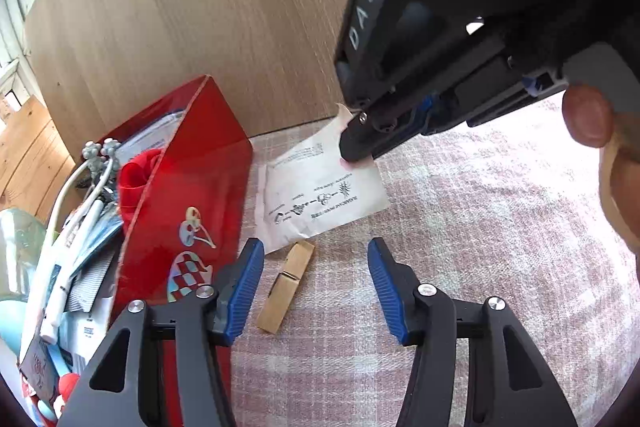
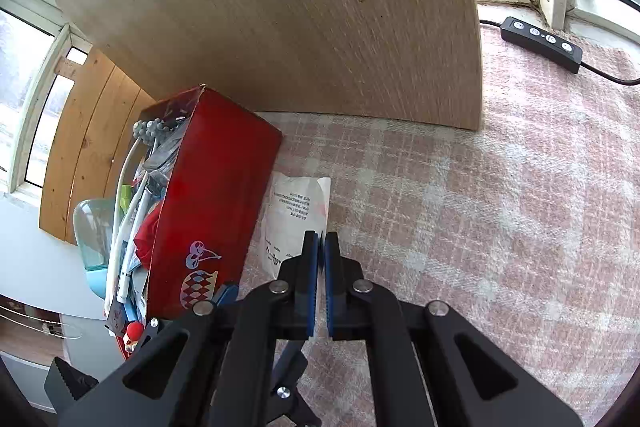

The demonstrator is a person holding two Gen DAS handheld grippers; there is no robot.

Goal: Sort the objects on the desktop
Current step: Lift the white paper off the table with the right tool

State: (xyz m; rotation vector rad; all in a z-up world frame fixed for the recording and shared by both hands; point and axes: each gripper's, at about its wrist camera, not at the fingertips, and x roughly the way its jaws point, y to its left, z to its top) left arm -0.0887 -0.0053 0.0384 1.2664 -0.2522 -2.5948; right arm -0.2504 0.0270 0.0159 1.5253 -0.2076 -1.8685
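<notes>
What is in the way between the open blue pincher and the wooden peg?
Nothing visible. The wooden clothespin lies bare on the checked cloth, just ahead of the open left gripper, nearer its left finger. The paper packet lies beyond its far tip.

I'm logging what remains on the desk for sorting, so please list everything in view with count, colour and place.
red box: one, red, left, full of mixed items
paper packet: one, white with print, beside the box
clothespin: one, wooden, on the cloth between the left gripper's fingers
checked cloth: one, pink and white, covering the desk
wooden panel: one, light wood, upright behind
button controller: one, black, far right near window
left gripper: one, black and blue, open
right gripper: one, shut on the packet
</notes>
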